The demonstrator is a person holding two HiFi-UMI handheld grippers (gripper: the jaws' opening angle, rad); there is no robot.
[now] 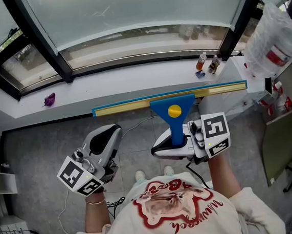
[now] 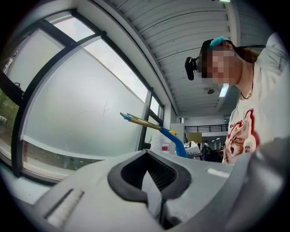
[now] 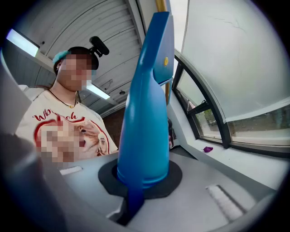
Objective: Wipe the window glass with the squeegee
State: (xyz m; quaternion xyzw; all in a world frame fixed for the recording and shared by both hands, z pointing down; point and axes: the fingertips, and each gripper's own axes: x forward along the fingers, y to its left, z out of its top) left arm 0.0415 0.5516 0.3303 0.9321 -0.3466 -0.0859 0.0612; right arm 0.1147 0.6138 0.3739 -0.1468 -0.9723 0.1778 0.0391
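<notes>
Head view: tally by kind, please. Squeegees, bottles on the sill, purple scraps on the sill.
squeegee: 1
bottles on the sill: 2
purple scrap: 1
Total: 4

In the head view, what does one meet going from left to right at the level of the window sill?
purple scrap → small orange bottle → small dark bottle → plastic bag

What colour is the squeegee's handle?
The handle is blue, with a round yellow spot on it. The head view shows it best.
</notes>
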